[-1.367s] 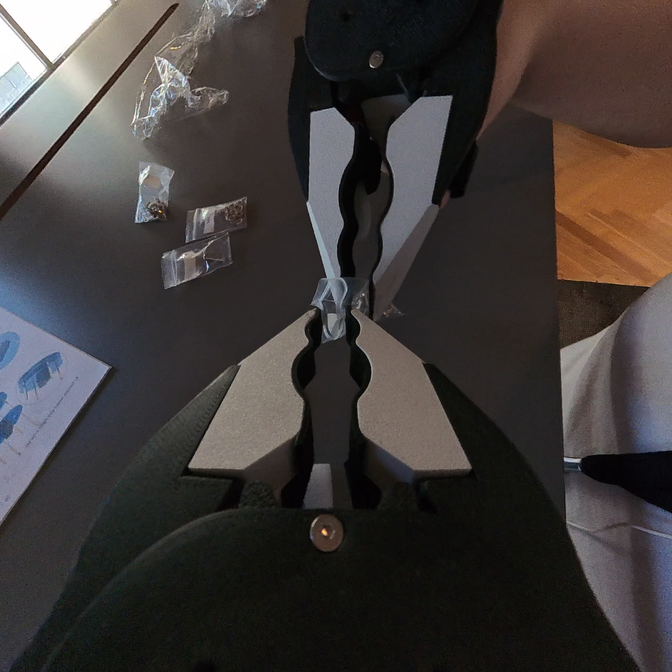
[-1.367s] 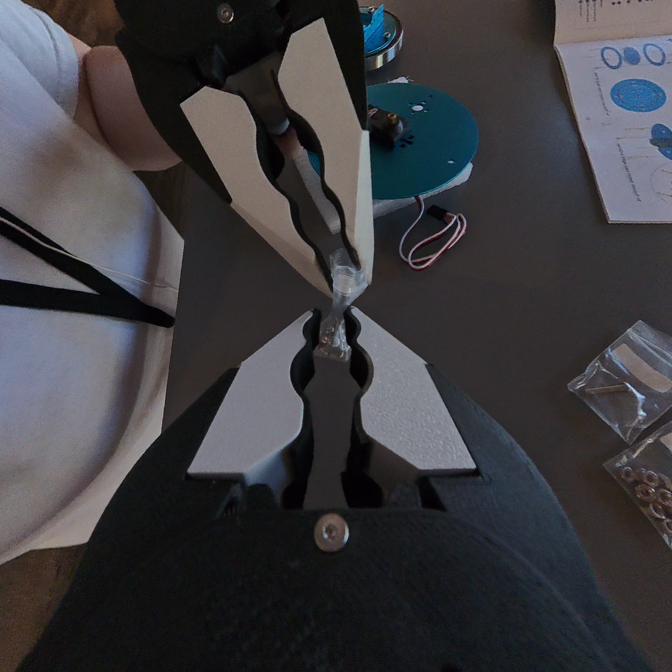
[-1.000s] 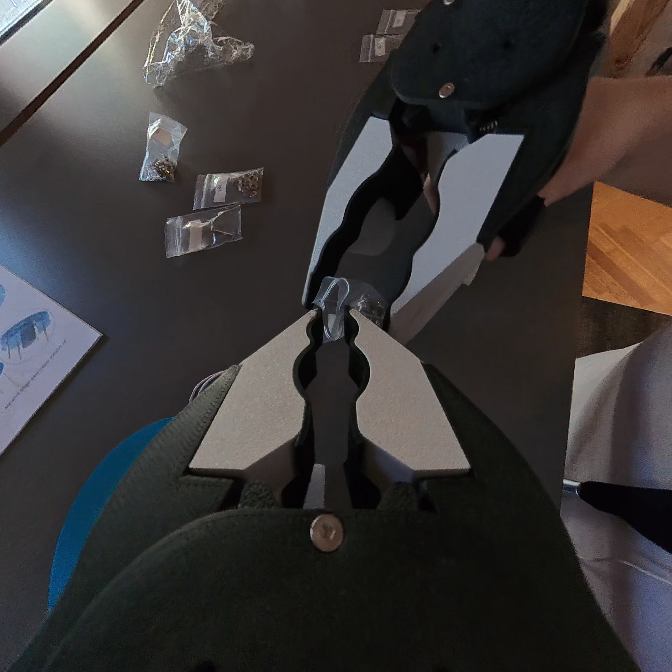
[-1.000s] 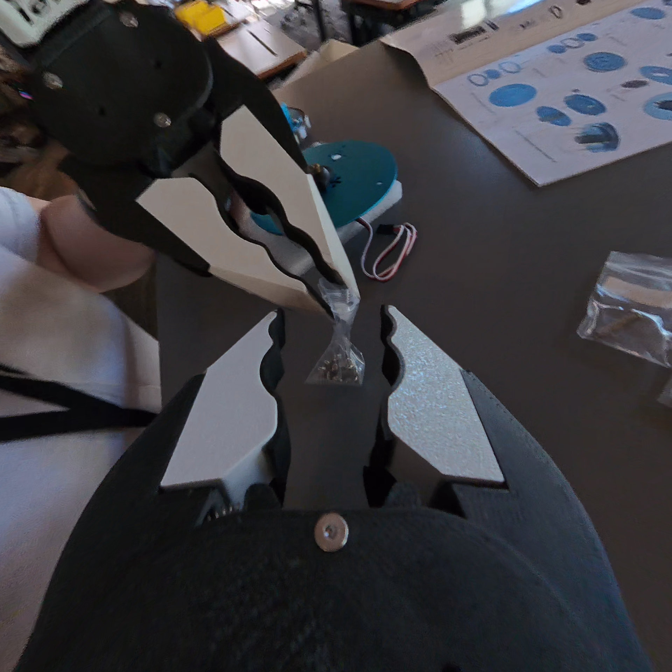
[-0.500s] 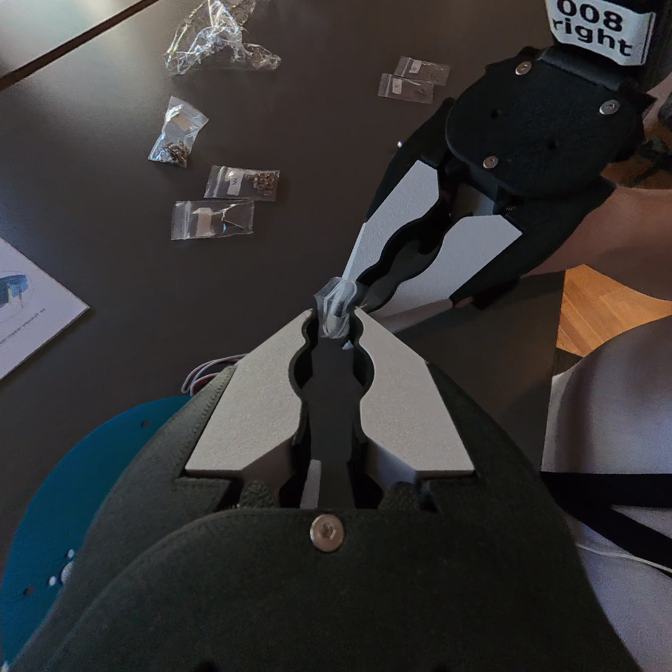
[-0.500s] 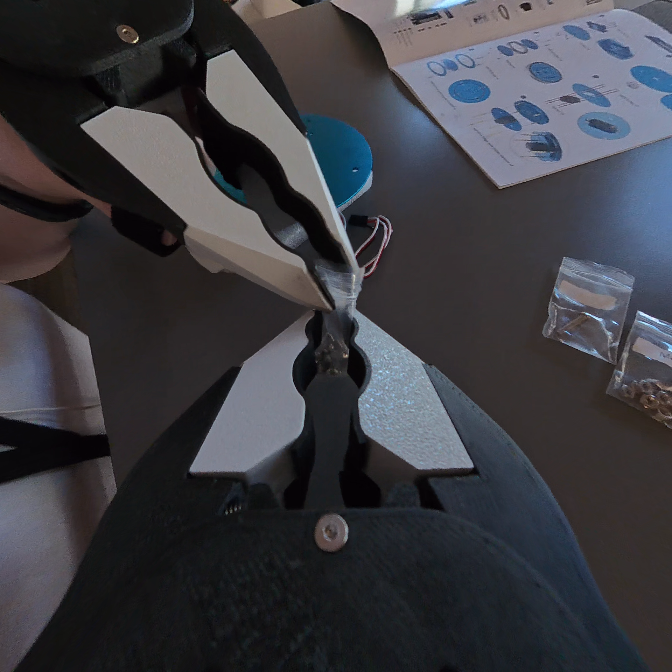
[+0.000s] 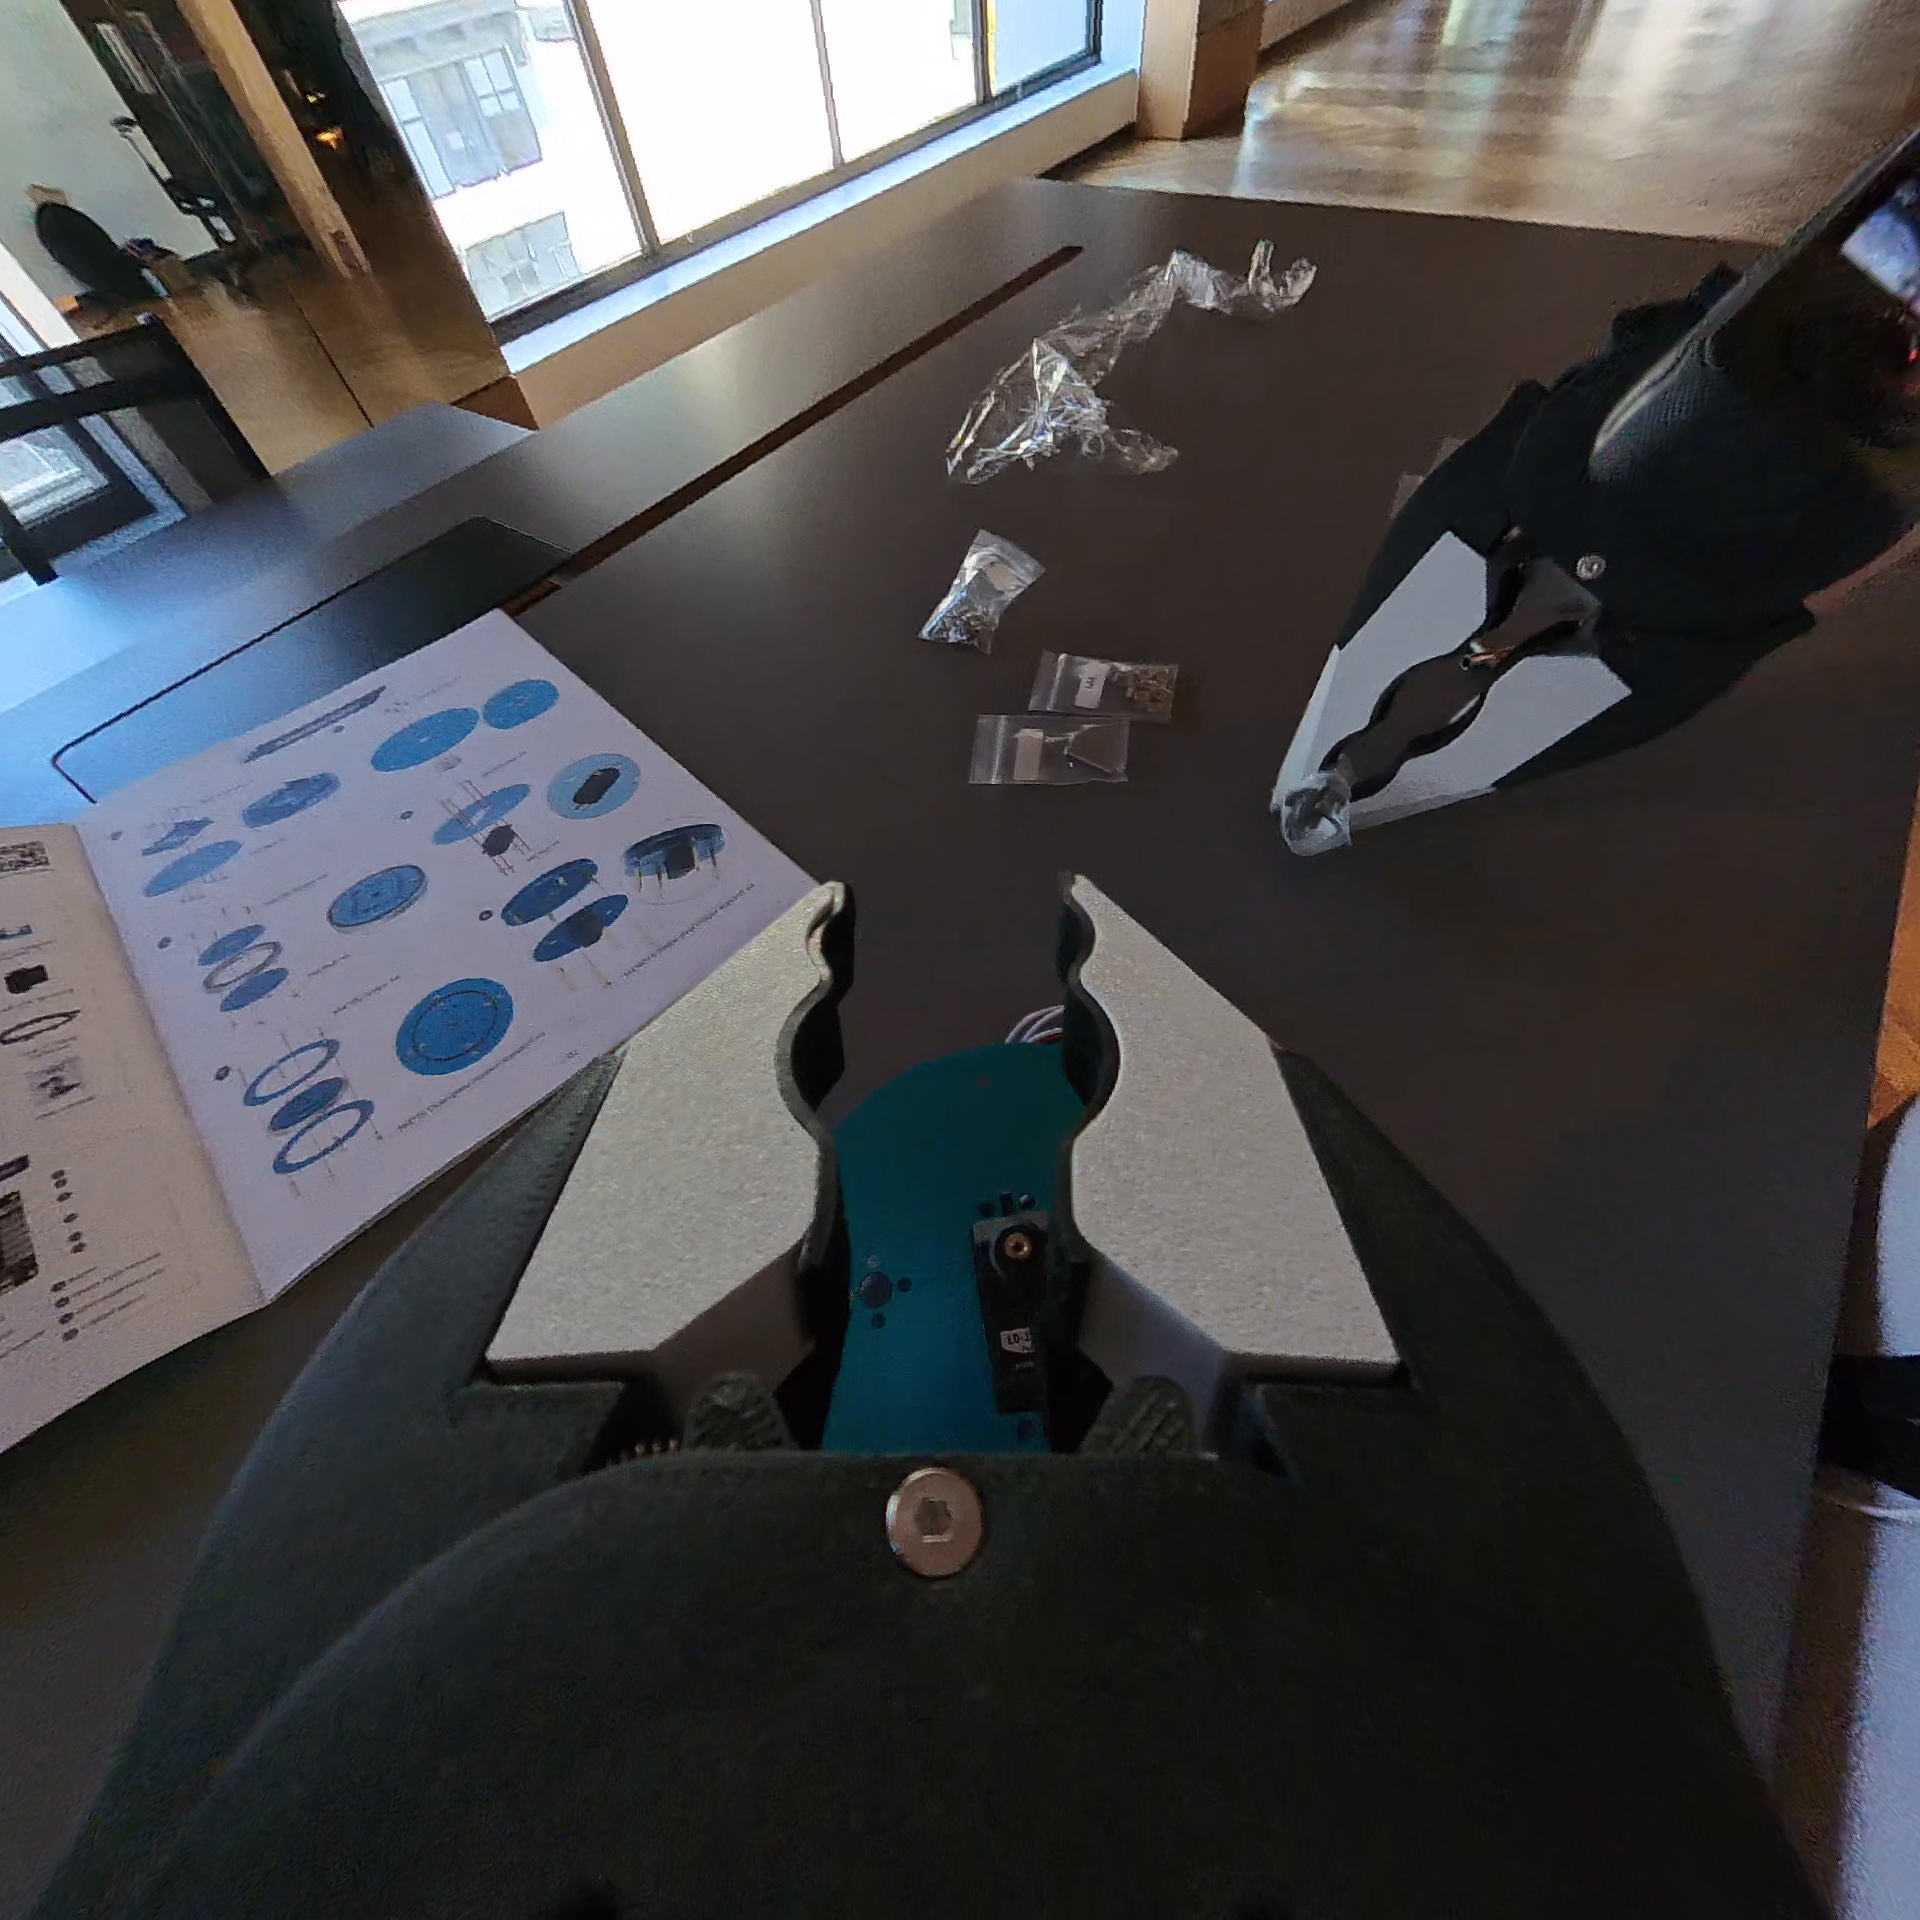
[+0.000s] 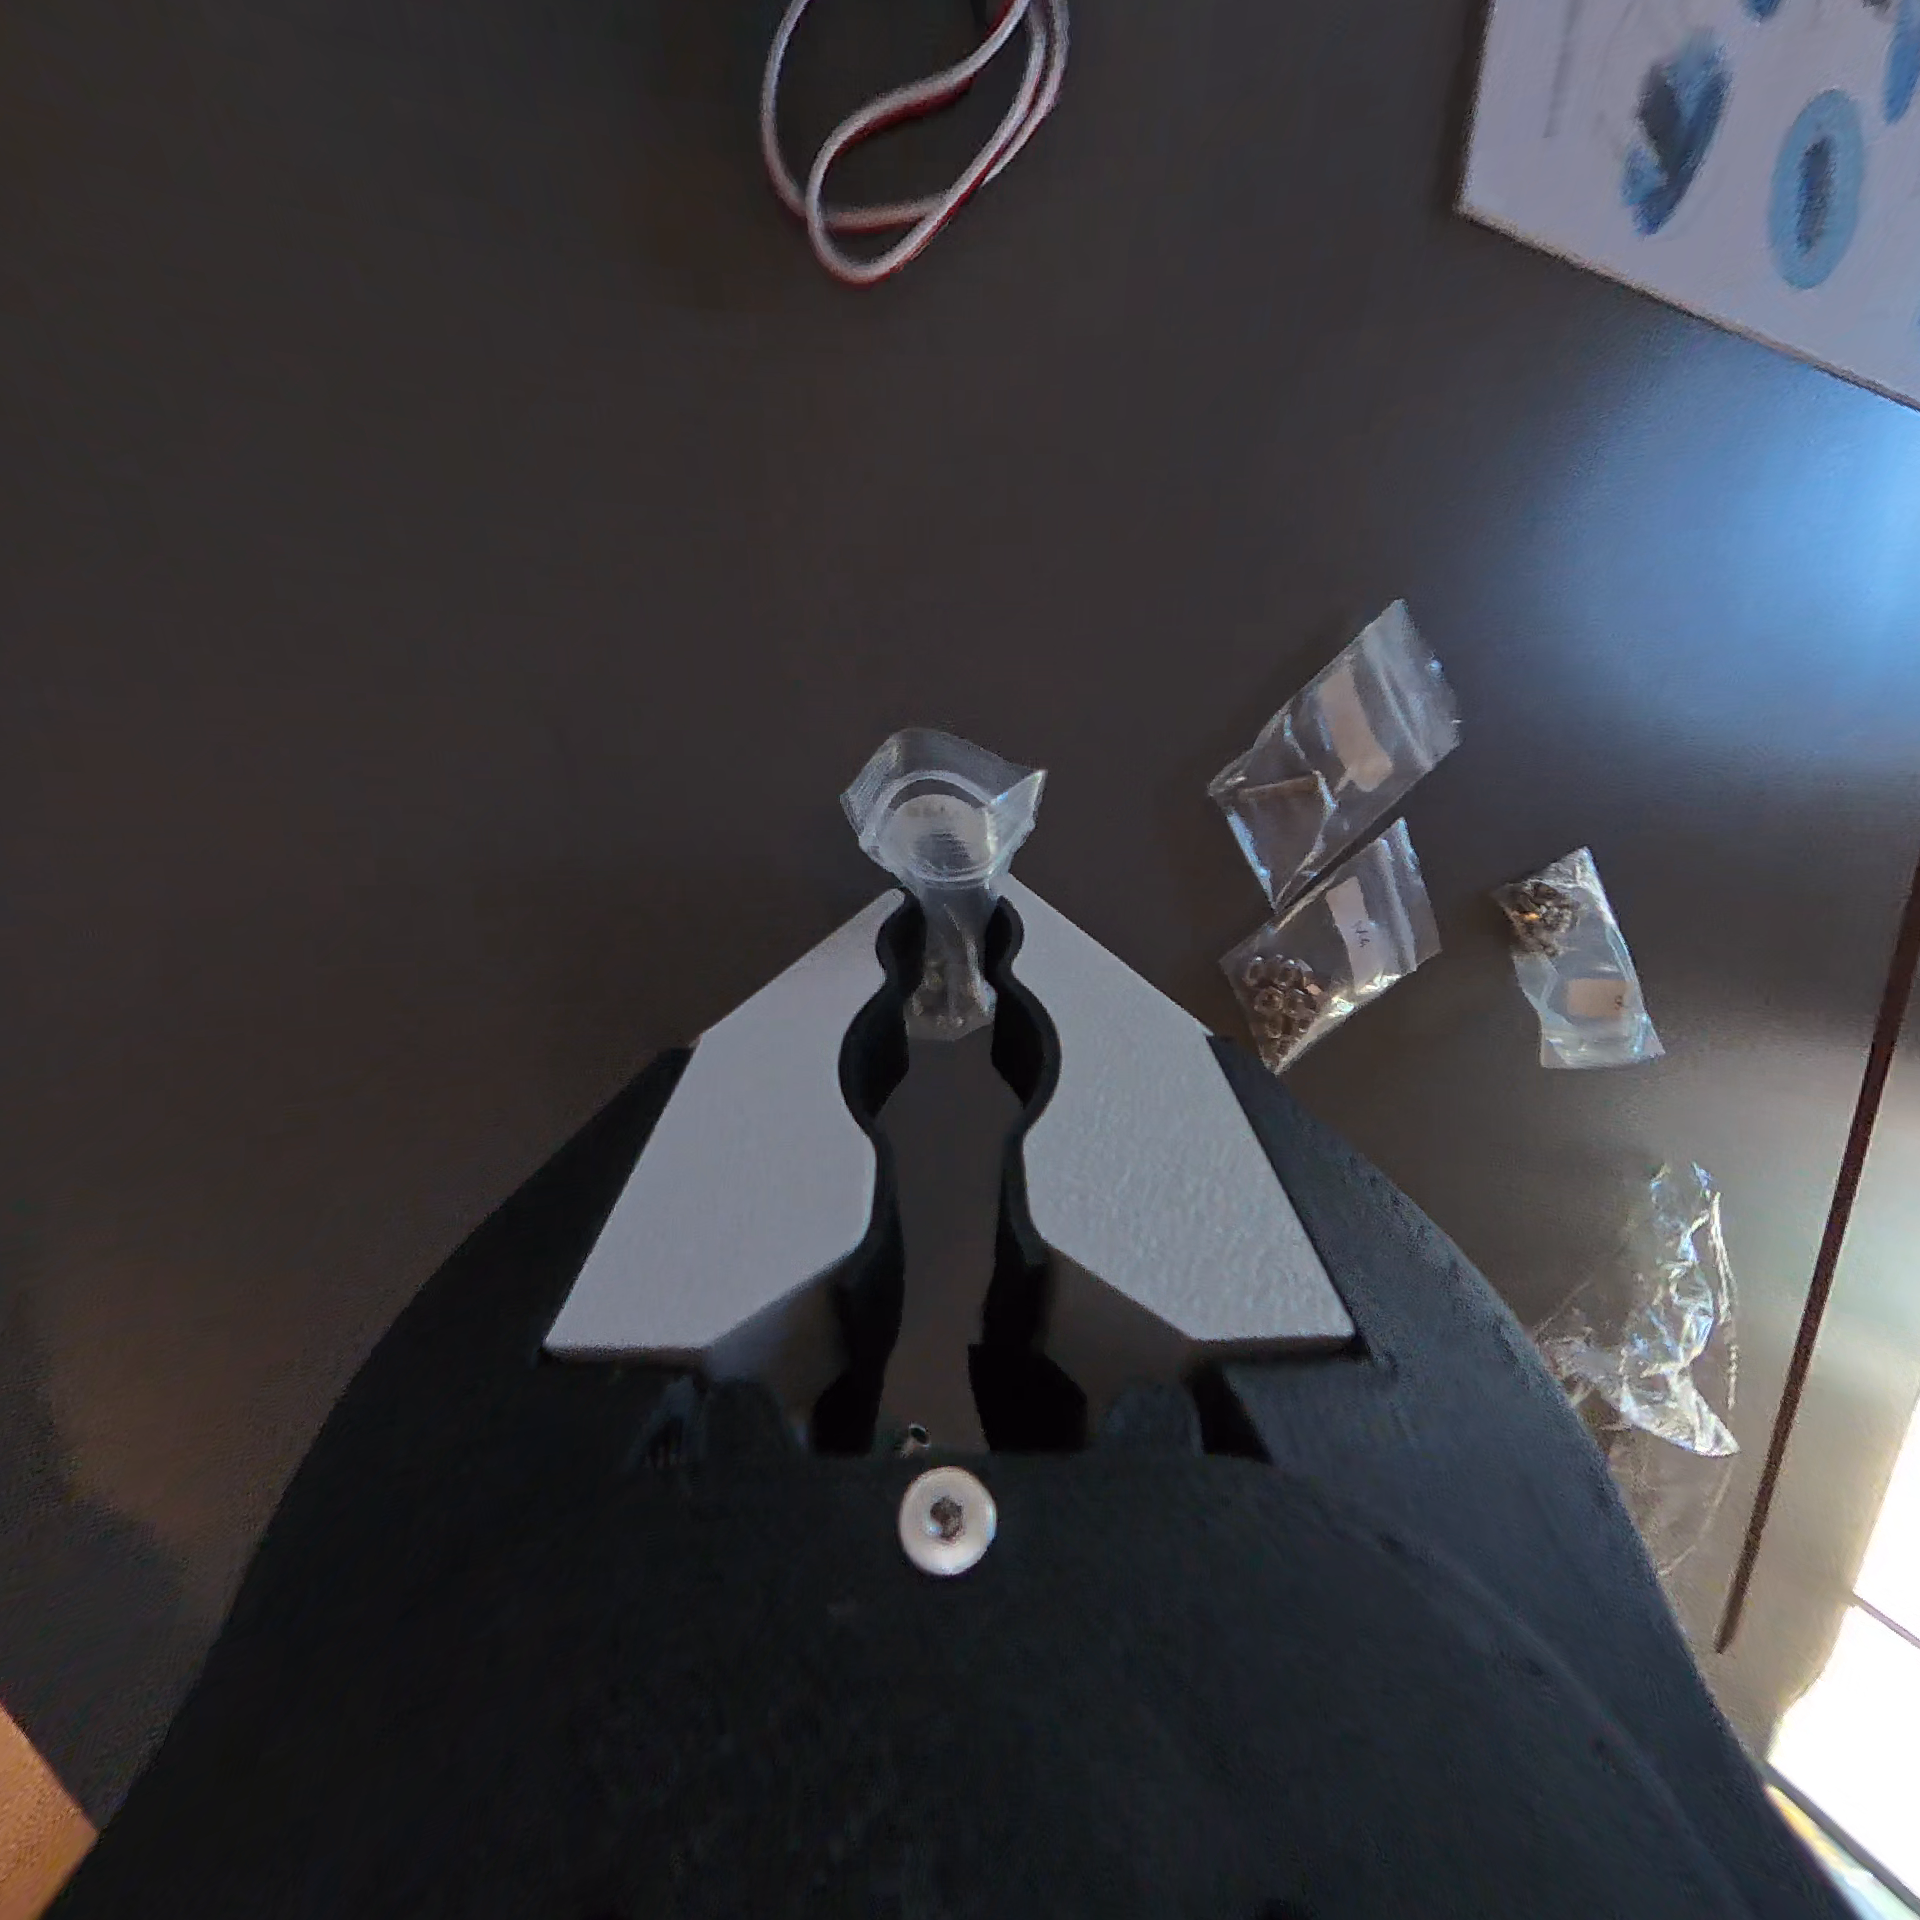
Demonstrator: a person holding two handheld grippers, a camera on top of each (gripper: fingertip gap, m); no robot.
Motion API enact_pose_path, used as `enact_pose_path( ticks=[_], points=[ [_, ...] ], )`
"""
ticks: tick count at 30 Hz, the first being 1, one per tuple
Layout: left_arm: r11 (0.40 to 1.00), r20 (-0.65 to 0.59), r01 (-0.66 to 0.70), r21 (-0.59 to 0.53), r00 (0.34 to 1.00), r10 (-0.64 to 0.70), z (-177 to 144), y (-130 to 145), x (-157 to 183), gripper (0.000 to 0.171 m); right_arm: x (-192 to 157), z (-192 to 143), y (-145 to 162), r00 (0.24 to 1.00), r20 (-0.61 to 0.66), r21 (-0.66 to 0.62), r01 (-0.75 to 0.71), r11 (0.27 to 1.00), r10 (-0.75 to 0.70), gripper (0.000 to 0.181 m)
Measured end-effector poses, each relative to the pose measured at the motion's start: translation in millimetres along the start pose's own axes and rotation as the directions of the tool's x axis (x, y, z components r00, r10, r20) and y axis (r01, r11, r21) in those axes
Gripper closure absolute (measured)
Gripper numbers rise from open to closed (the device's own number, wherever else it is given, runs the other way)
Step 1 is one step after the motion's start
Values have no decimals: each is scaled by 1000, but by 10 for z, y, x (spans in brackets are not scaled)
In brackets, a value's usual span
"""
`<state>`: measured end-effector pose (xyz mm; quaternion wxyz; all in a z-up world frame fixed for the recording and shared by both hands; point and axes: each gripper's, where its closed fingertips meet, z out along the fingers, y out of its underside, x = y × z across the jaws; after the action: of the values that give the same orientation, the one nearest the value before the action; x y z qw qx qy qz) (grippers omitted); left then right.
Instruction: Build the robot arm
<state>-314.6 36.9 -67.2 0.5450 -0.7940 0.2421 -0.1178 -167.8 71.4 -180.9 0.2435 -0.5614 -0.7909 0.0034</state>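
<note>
Left gripper (image 7: 954, 935) let go, jaws now wide apart, empty | right gripper (image 8: 948, 914) jaws clamp small screw bag (image 8: 940, 831) | teal disc (image 7: 935, 1226) only in left view

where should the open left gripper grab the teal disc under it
Probably by the rim, coming in level from the side: the teal disc lies flat and is wider than the open left gripper above it. The black block standing on it is the only raised part, so it offers a top-down alternative.
</note>
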Motion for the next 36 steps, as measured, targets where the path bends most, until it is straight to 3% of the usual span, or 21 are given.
enact_pose_path(
  ticks=[14, 28, 36],
  points=[
    [990, 102, 79, 119, 991, -92, -201, -1, -334, 131, -61, -6, 53, 968, 185, -43, 178, 983, -168, 172],
    [986, 97, 119, 114, 987, -130, -163, 40, -352, 131, 66, -6, 66, 928, 53, -17, 370, 929, -369, 173],
    [987, 98, 130, 90, 985, -139, -133, 98, -372, 129, 135, 25, 144, 859, -25, -136, 503, 853, -511, 172]
  ],
)
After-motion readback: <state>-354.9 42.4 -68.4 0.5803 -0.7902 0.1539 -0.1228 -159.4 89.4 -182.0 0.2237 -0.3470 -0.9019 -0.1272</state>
